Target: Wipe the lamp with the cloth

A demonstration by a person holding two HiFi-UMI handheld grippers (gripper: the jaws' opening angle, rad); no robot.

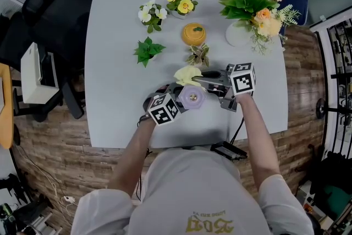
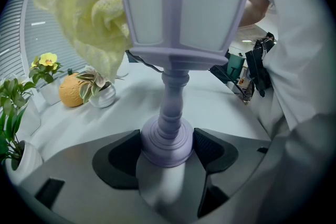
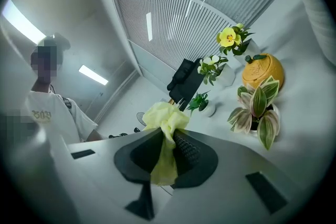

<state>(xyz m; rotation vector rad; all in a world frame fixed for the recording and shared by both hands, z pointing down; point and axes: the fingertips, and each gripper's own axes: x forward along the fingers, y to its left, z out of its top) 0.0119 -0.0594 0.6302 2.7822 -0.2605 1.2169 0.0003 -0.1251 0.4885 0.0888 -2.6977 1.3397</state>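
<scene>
The left gripper clamps the lamp by its base between its 2 jaws, and the right gripper pinches the cloth. Hard rubbing could twist the lamp loose.

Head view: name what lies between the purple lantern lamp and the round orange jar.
In the head view, the crumpled yellow cloth, then a small variegated potted plant.

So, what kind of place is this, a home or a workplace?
Probably an office or lab room rather than a home: a black office chair stands beside the grey table, a strip light is on the ceiling, and the floor is wood-pattern.
</scene>
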